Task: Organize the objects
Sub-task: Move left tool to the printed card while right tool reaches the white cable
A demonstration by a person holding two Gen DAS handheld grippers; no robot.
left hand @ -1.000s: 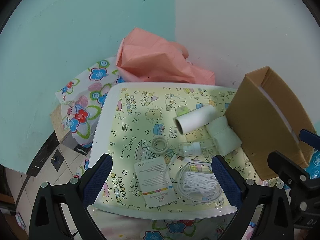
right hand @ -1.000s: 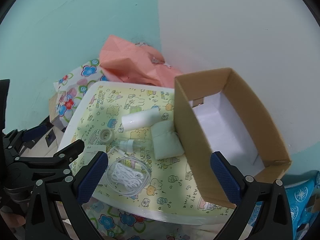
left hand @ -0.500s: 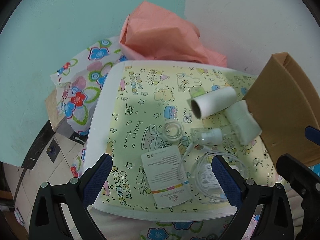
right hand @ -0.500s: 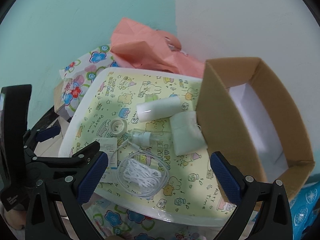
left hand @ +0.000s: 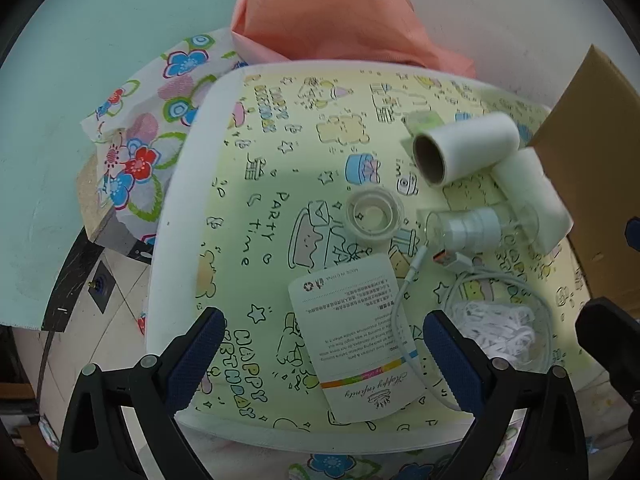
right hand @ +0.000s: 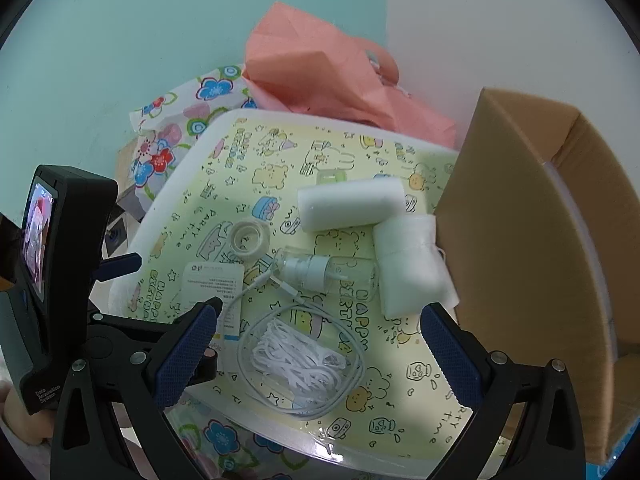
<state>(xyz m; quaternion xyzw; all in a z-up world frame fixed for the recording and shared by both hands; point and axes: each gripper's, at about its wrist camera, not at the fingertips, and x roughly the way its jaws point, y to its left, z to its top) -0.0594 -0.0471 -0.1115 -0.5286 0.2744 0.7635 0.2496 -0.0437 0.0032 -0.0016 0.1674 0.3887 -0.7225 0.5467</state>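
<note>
On the yellow cartoon-print table lie a white paper roll, a folded white cloth, a clear spray bottle, a clear tape ring, a white printed card, and a coiled white cable around a bundle of white cord. My left gripper is open above the card near the table's front edge. My right gripper is open above the cable coil. A brown cardboard box stands open at the right.
A pink cloth bag lies behind the table against the wall. Flower-print paper hangs off the left side. The left gripper's body and screen show at the left of the right wrist view.
Both grippers have moved forward and down toward the table, so the objects look larger. The left view has shifted left, with the box now at its right edge. No object has moved.
</note>
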